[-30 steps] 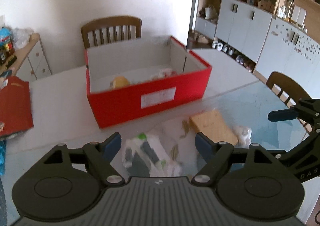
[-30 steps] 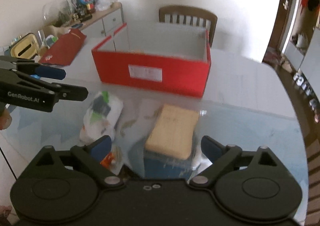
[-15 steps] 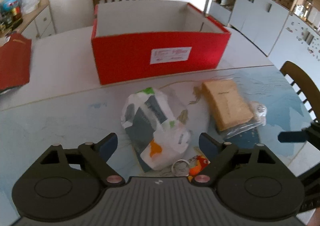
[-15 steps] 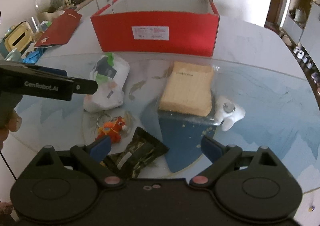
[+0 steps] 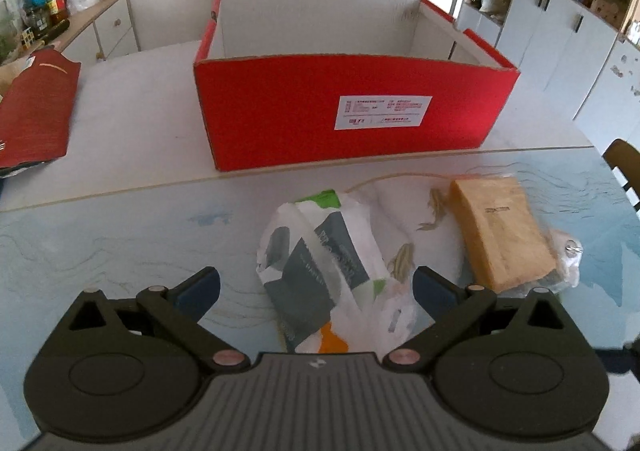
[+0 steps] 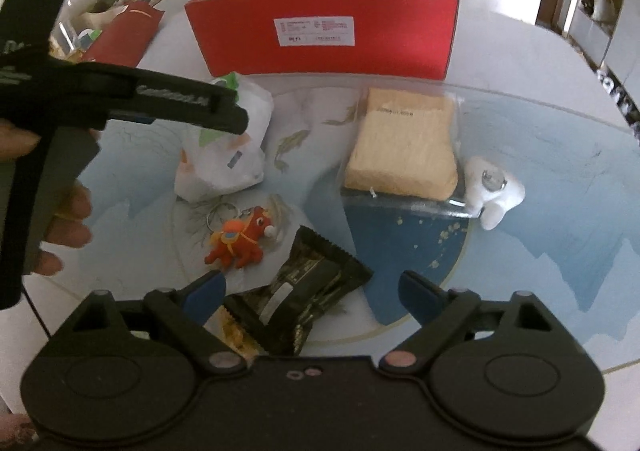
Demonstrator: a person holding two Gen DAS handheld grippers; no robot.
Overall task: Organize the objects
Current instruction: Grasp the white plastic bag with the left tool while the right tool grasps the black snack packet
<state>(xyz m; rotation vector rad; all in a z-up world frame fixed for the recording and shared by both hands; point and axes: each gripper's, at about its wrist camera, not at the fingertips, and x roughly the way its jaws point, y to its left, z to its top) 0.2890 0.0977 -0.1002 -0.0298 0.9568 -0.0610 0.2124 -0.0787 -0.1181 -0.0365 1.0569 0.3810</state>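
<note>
Blue glass tabletop holds the things. Right between the left gripper's opening fingers lies the white bag, long side pointing away. Right gripper closes around the dark snack packet, not yet pinching. Farther off sits the red box.

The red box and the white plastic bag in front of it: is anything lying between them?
No. In the left wrist view, only bare table lies between the red box and the white plastic bag; the right wrist view agrees.
</note>
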